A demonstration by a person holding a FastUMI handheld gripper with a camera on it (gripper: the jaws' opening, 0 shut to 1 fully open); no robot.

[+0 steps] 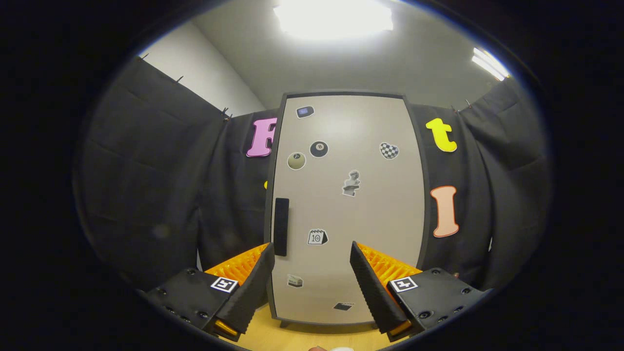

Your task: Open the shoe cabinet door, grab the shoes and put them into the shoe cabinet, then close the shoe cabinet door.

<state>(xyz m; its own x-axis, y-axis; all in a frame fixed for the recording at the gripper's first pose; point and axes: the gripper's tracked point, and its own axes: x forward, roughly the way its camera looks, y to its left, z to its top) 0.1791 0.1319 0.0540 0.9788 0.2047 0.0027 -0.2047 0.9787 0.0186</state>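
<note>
The gripper [312,251] is holding its 2 fingers wide apart, gripping nothing. Just beyond them the shoe cabinet [348,209] is standing on the wooden floor [297,336], its sticker-covered door [370,219] closed, black handle [281,226] beside the left fingertip.

On the shoe cabinet door [370,214], the number 10 is read on a calendar sticker [317,237] and the number 8 on a black ball sticker [319,148]; the other stickers are too small to be read
</note>
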